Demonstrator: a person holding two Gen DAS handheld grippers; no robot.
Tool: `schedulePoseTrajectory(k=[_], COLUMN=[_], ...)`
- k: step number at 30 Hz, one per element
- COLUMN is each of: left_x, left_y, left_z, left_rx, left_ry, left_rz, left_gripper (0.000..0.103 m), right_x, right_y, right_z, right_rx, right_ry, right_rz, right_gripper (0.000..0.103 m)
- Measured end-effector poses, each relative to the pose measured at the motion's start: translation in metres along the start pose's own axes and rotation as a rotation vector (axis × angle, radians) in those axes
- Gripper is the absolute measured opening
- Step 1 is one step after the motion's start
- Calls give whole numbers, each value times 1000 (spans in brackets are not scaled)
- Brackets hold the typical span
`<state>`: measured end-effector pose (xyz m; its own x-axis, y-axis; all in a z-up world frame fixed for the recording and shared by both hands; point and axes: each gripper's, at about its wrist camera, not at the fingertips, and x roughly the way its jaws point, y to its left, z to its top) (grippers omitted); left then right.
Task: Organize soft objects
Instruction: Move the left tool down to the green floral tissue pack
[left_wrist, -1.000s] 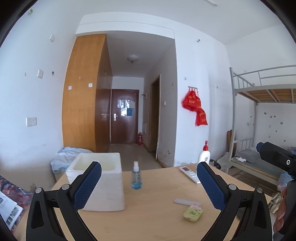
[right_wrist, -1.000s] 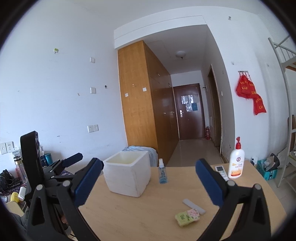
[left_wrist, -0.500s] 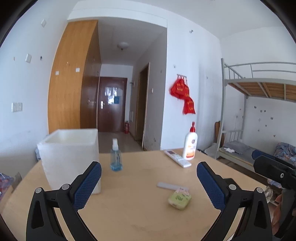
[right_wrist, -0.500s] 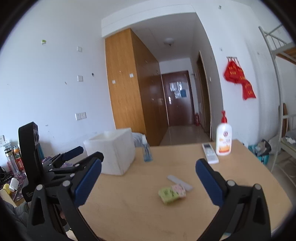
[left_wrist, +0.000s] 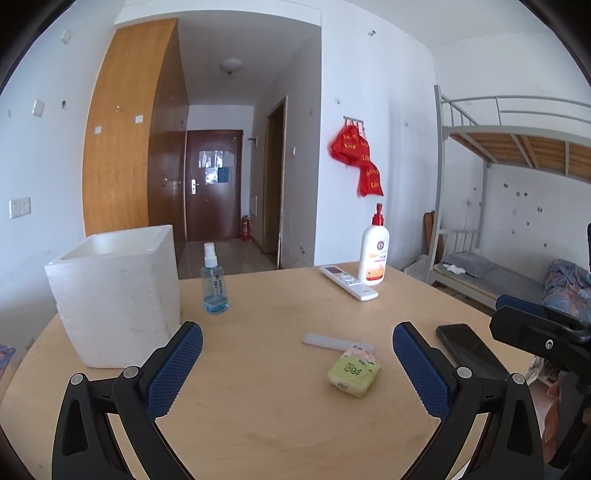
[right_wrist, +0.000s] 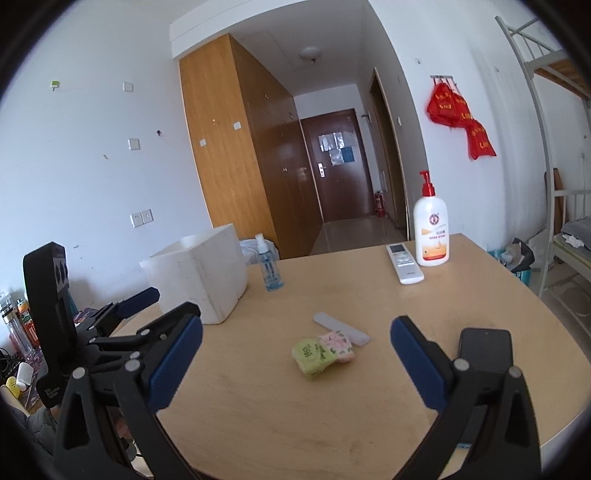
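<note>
Left hand-held gripper (left_wrist: 297, 345) and right hand-held gripper (right_wrist: 296, 341) both wide open, empty, above wooden counter (right_wrist: 280, 424), green tissue pack (right_wrist: 312, 354) lying between white foam box (right_wrist: 199, 275) and black phone (right_wrist: 485, 349).

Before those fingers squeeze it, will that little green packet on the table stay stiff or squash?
The green packet looks like a soft plastic-wrapped tissue pack with rounded, puffy corners, so it would probably squash. It seems small and likely light. The glossy wrap might slip on the table if pushed rather than pinched.

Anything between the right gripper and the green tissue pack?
No: only bare table separates the right gripper from the green tissue pack, seen in the right wrist view.
</note>
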<state>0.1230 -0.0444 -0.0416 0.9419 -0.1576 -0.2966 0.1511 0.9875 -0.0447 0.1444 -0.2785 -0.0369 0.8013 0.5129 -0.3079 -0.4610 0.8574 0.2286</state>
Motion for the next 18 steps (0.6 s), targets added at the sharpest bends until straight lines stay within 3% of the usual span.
schedulePoseTrajectory(k=[9, 18], left_x=[25, 58], left_y=[-1, -5], left_z=[0, -4], left_rx=[16, 20], left_ry=[71, 157], left_rz=[-6, -41], left_gripper=[103, 103], right_x=[14, 49], right_y=[-10, -22], right_z=[11, 20], right_rx=[16, 6], right_ry=[48, 153], right_rz=[-5, -32], right_gripper=[103, 103])
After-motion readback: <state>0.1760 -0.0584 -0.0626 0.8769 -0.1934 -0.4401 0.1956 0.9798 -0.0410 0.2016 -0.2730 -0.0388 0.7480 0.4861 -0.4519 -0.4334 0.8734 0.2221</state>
